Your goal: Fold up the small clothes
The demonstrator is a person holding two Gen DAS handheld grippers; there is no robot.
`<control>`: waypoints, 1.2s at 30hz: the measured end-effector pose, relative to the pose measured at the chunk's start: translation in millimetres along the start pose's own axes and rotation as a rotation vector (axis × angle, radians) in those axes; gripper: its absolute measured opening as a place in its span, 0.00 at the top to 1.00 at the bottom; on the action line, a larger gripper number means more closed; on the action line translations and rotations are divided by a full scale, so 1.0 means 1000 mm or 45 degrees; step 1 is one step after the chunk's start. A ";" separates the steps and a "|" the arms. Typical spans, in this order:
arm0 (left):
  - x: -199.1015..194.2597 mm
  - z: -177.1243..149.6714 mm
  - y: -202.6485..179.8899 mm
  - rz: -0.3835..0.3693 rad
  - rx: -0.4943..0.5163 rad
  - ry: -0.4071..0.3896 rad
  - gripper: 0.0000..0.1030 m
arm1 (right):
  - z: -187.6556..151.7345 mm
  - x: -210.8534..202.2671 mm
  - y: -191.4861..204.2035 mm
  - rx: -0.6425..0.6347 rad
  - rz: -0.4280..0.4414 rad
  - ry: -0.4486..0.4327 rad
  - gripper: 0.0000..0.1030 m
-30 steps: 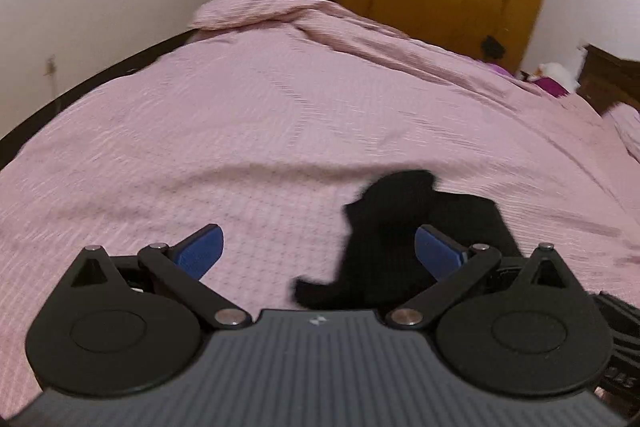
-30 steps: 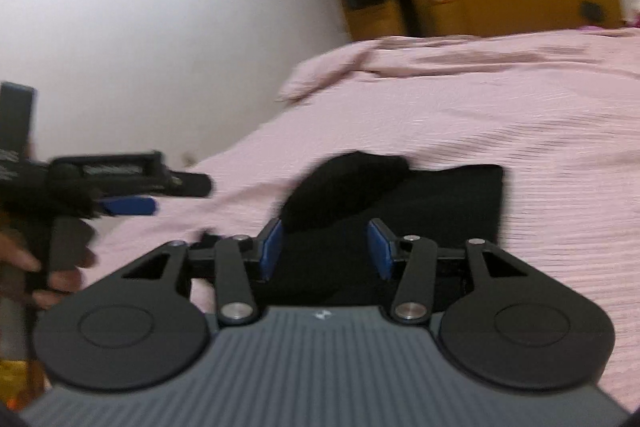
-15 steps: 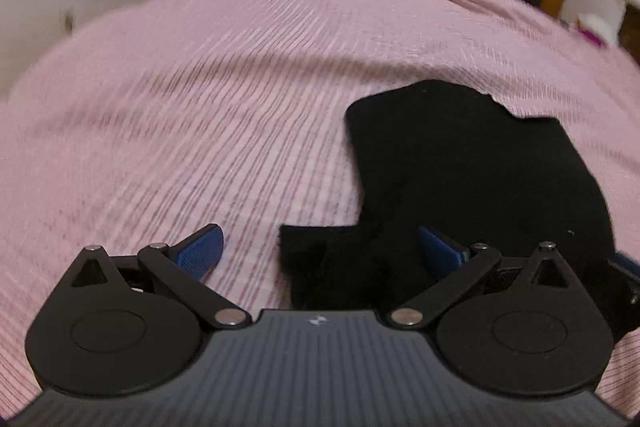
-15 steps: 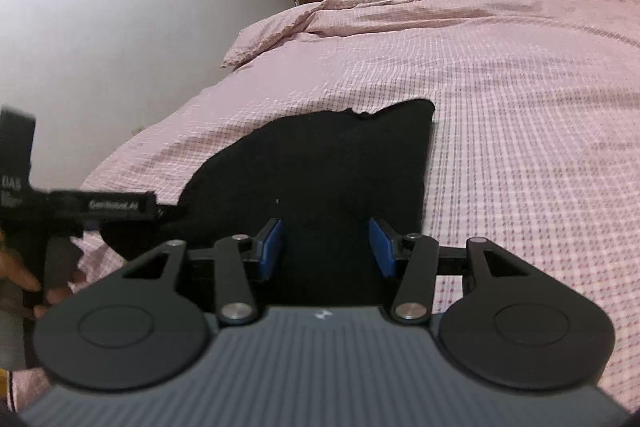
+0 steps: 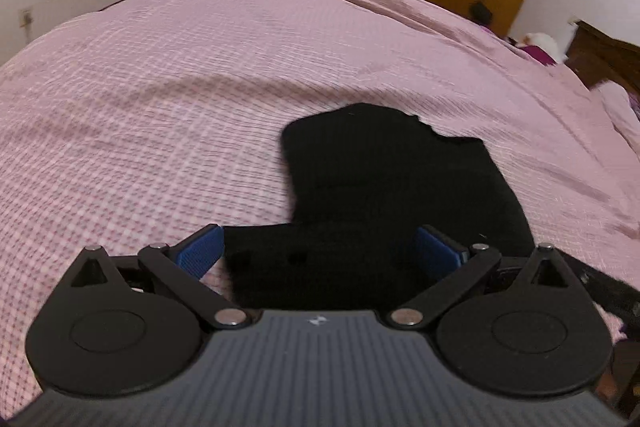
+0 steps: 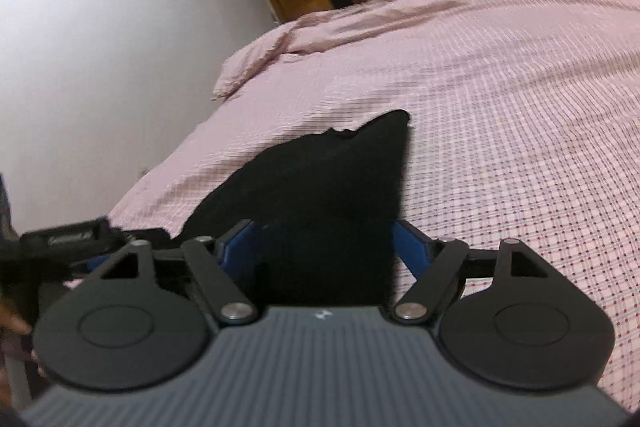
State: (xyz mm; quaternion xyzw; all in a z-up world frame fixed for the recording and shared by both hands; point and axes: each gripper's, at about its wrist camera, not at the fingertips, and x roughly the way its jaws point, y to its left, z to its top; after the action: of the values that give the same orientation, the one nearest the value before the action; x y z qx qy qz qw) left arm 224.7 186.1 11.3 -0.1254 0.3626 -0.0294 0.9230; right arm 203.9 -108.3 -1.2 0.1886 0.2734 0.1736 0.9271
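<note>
both grippers, left [image 5: 318, 247] and right [image 6: 324, 247], fingers apart over the garment [image 5: 400, 183] on the bed [image 5: 160, 87]; next, pinch its near edge and fold.

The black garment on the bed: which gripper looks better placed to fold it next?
Probably the left gripper: its open fingers straddle the garment's loose flap. The right gripper is open at the other edge.

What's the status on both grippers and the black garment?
Left gripper open, right gripper open. Black garment flat on pink bedspread. Nothing blocking.
</note>
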 end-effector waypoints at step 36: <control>0.064 0.000 0.005 -0.027 -0.003 0.085 0.00 | 0.007 0.088 -0.037 0.084 0.200 0.172 0.16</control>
State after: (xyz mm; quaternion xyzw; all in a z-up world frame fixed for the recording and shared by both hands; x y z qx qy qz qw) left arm 271.8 181.7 -32.5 -0.1291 0.3918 -0.0428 0.9099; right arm 285.8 -105.3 -51.1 0.2277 0.3253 0.2488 0.8834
